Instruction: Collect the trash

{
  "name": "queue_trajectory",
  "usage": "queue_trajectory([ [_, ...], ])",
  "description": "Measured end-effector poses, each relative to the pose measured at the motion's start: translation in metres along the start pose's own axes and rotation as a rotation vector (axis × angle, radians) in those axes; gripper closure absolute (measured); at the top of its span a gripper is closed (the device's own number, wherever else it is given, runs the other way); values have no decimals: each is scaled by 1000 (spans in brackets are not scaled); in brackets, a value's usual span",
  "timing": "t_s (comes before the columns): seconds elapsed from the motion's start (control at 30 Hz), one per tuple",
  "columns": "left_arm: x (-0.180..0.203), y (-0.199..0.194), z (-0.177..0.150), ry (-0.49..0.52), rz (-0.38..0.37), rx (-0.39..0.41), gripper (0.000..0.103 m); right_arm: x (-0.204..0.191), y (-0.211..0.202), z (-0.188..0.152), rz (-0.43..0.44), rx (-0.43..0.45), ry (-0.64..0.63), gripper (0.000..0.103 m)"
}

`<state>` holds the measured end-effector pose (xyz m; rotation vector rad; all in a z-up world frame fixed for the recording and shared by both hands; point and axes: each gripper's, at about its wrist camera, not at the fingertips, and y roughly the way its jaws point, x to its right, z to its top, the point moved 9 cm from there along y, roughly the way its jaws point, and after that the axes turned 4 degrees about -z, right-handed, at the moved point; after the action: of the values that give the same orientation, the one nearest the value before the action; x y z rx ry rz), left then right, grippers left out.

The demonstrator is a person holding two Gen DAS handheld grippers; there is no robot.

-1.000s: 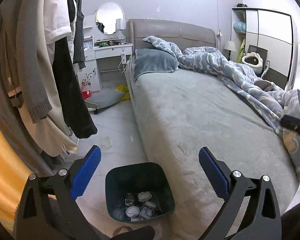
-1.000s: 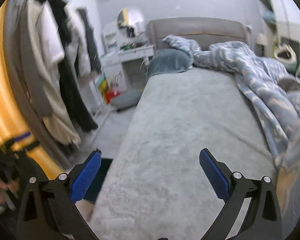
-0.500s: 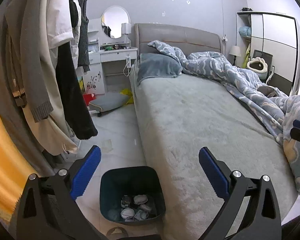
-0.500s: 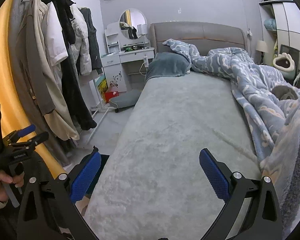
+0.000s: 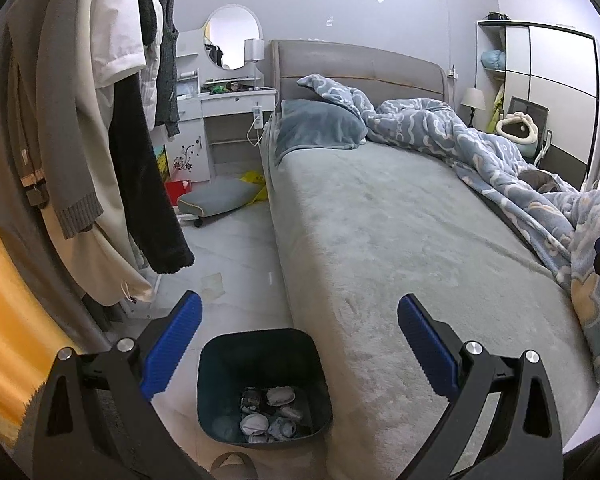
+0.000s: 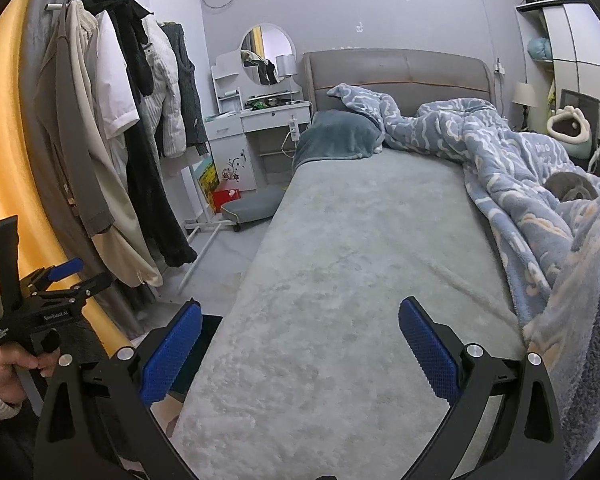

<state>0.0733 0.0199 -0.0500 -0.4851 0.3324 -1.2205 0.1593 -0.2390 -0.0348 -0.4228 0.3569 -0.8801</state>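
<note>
A dark teal trash bin (image 5: 224,364) stands on the floor against the bed's near corner, with several crumpled wrappers (image 5: 268,412) at its bottom. My left gripper (image 5: 298,344) hovers above the bin, open and empty. In the right wrist view my right gripper (image 6: 300,346) is held open and empty over the grey bed (image 6: 360,260); only a dark sliver of the bin (image 6: 206,332) shows behind its left finger. A hand holds the left gripper's body (image 6: 36,304) at the far left of that view. A flat scrap (image 5: 213,282) lies on the floor tiles.
Coats and jackets on a rack (image 5: 112,140) crowd the left side. A rumpled blue duvet (image 5: 500,168) covers the bed's right half, a pillow (image 5: 320,128) at its head. Beyond the floor strip: a grey cushion (image 5: 216,200), red box (image 5: 178,190), white dressing table (image 5: 228,120).
Both views have pulled back and steadied. The bin has slid lower and slightly left in the left wrist view. The right wrist view has swung left, bringing the hand-held left gripper into sight.
</note>
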Motion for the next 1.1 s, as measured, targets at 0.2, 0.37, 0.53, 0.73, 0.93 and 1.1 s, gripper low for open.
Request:
queue_trajectory([
  [0.2, 0, 1, -1, 8, 4, -5, 3, 0, 1, 0, 2, 0, -3, 3],
  [0.37, 0, 2, 0, 8, 4, -5, 3, 0, 1, 0, 1, 0, -3, 3],
  [0.53, 0, 2, 0, 10, 7, -6, 3, 2, 2, 0, 3, 4, 2, 3],
  [0.73, 0, 4, -1, 10, 4, -8, 3, 2, 2, 0, 2, 3, 2, 3],
  [0.93, -1, 6, -2, 8, 5, -15, 3, 4, 2, -1, -4, 6, 0, 3],
  [1.1, -1, 8, -4, 7, 4, -21, 3, 3, 1, 0, -3, 8, 3, 3],
])
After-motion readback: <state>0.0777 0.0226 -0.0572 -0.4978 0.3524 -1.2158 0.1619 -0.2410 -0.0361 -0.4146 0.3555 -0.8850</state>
